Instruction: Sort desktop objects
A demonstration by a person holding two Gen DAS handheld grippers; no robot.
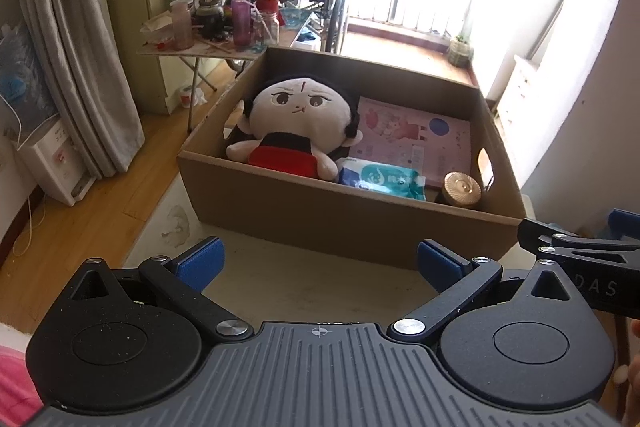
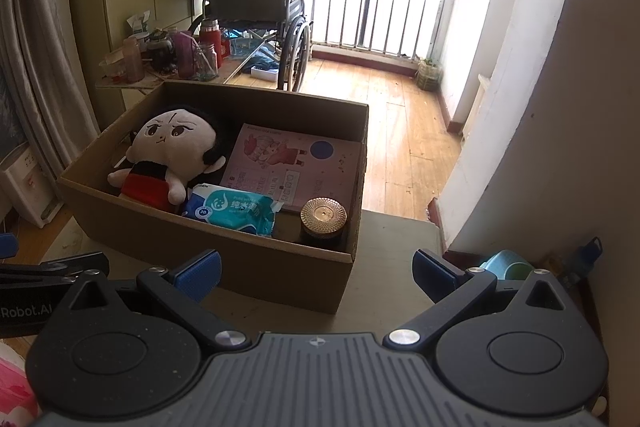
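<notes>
Our left tool [image 1: 318,261] and right tool [image 2: 316,273] gape empty; cardboard box [image 2: 248,259] at twelve o'clock holds plush doll [image 2: 166,159].

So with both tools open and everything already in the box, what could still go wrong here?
1. The cardboard box sits near the table's far edge; a push from the left tool or right tool might slide it off.
2. The gold-lidded jar is wedged in the corner beside the wipes pack, so a tool may struggle to fit around it.
</notes>
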